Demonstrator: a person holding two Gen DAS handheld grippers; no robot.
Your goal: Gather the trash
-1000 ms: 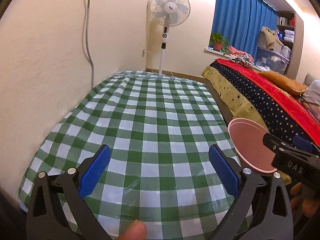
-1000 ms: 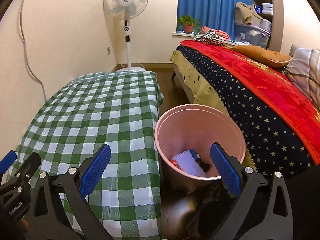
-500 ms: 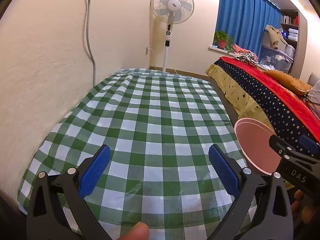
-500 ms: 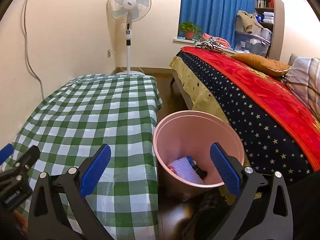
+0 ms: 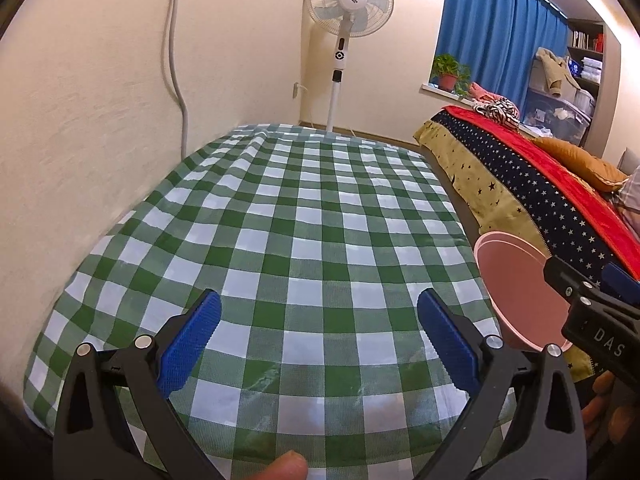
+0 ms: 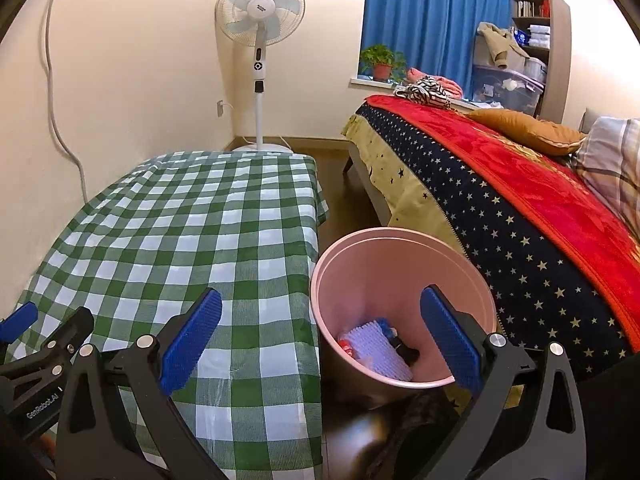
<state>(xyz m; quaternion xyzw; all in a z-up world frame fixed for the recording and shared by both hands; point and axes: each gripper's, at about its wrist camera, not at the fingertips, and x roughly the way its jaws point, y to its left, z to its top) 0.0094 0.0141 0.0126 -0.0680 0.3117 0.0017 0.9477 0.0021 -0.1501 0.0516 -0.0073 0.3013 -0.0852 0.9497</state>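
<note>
Trash [image 6: 378, 346] lies in the bottom of the pink bin [image 6: 400, 240], which stands on the floor in the gap between the counter [image 6: 192, 232] and the bed [image 6: 520, 200]. What shows there is a pale, ribbed or knobbly piece, a bit of red at its left and something dark at its right. These look light and probably soft or crinkly, so a pinch across the middle of any one piece should do; the pale piece likely bends when squeezed.

Both tools are empty. The left hand-held gripper [image 5: 318, 340] hovers over the checked cloth with its jaws spread wide and nothing between its blue pads [image 5: 188, 340]. The right hand-held gripper [image 6: 320, 340] is likewise released, its jaws wide apart, aimed at the near edge of the counter and the mouth of the bin.

No loose trash is visible on the cloth in either view, so the collecting appears done or nearly so.

The bin's base is hidden behind its own near wall and the right tool's frame, and the pieces inside overlap, so their number and kind are uncertain. A dark shape on the floor below the bin is too blurred to name. In the left view only part of the bin's rim shows, cut off by the other tool. A fingertip [image 5: 286, 466] intrudes at that view's bottom edge.
</note>
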